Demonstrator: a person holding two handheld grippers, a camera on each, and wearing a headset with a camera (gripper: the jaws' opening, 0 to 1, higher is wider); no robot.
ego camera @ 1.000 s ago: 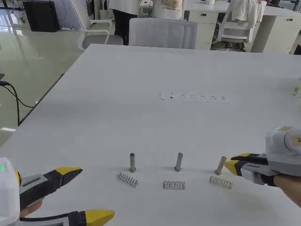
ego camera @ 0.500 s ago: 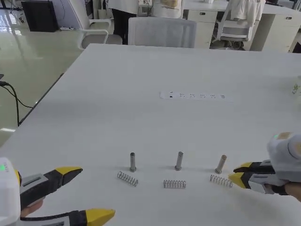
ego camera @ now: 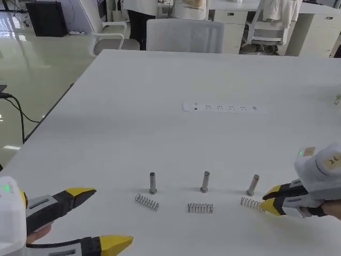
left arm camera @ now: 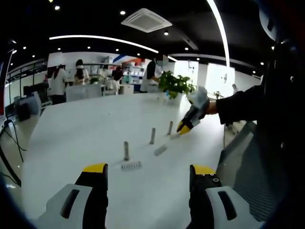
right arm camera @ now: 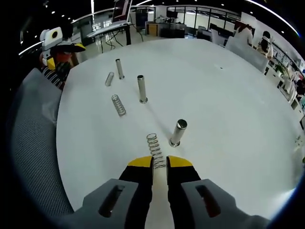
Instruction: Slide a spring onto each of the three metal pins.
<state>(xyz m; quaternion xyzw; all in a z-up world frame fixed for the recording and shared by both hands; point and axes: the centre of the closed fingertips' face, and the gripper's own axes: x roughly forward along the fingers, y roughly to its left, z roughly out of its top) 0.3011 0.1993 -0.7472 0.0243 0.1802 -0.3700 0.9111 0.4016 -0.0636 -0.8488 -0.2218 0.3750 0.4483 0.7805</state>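
Currently right gripper [right arm camera: 159,164] jaws pinch rightmost spring [right arm camera: 153,145] end beside pin [right arm camera: 177,132]; left gripper [left arm camera: 149,169] jaws apart.

Open-plan office: desks [ego camera: 234,18], swivel chairs [ego camera: 184,36]

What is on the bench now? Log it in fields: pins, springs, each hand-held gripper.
pins: left pin, middle pin, right pin, all upright, bare
springs: left spring, middle spring, right spring, each lying by its pin
left hand-held gripper: open, clear of the parts
right hand-held gripper: jaws nearly together at right spring's end; grip unclear
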